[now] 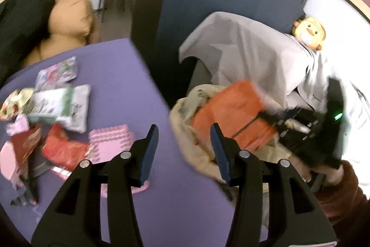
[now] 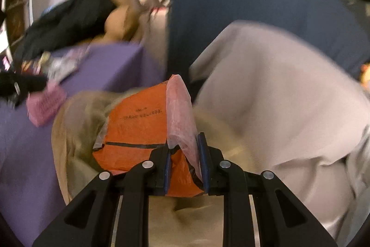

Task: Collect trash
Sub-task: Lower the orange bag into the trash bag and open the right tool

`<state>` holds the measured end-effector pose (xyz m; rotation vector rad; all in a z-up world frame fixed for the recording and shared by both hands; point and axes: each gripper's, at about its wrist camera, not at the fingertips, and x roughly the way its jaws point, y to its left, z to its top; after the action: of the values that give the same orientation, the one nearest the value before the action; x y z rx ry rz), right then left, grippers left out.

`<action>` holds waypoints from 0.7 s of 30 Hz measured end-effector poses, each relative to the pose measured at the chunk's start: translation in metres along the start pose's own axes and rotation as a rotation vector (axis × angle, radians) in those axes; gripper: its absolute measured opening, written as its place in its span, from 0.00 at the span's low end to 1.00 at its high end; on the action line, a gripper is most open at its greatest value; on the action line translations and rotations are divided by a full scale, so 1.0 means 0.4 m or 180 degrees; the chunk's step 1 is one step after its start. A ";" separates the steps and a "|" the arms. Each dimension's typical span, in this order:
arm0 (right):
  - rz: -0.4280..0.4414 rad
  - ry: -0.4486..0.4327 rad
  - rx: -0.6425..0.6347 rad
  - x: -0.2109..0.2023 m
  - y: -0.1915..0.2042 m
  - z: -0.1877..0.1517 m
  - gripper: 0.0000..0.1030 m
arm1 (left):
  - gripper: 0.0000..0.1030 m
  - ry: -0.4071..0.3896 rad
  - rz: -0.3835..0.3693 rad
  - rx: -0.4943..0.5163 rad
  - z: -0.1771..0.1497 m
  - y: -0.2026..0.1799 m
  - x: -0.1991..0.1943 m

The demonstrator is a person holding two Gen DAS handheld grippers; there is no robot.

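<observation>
The orange wrapper is thin crinkled film, judged light and limp, apt to fold or slide out unless pinched across a doubled edge; the right tongs have it by just such a fold at its near corner, jaws nearly closed on the film, the sheet rising toward the middle of the right wrist frame. It hangs over the mouth of a beige trash bag beside the purple counter. From the left wrist view the same wrapper sits right of centre above the bag, with the right tongs reaching in from the right edge, held in a red-sleeved hand. The left tongs are spread wide and empty, pointing forward over the counter's edge. More wrappers, among them a white-green packet, a red packet and a pink studded piece, lie at lower left on the counter; all look equally light and best taken by an edge.
</observation>
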<state>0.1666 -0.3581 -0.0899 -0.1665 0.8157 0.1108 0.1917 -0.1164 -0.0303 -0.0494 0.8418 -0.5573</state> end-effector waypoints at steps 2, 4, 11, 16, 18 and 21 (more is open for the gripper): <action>0.0021 0.0173 -0.0036 0.039 0.017 -0.016 0.20 | 0.43 -0.0023 0.0055 -0.0070 -0.011 0.026 -0.015; 0.0092 0.0316 0.0009 0.064 0.022 -0.026 0.20 | 0.44 -0.0078 0.0131 -0.0105 -0.021 0.052 -0.034; 0.0119 0.0810 0.0113 0.139 0.025 -0.064 0.20 | 0.44 -0.0160 0.0212 -0.0297 -0.054 0.122 -0.076; 0.0022 0.0995 -0.0063 0.154 0.058 -0.070 0.20 | 0.44 -0.0221 0.0268 -0.0395 -0.070 0.163 -0.102; 0.0027 0.0988 -0.0020 0.148 0.059 -0.072 0.20 | 0.44 -0.0260 0.0308 -0.0450 -0.078 0.186 -0.119; 0.0076 0.0891 0.0175 0.120 0.041 -0.065 0.25 | 0.46 -0.0303 0.0362 -0.0562 -0.093 0.224 -0.141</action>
<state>0.1780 -0.3455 -0.1444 -0.1216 1.0989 0.0885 0.1752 -0.0057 -0.0390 -0.1868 0.7940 -0.3700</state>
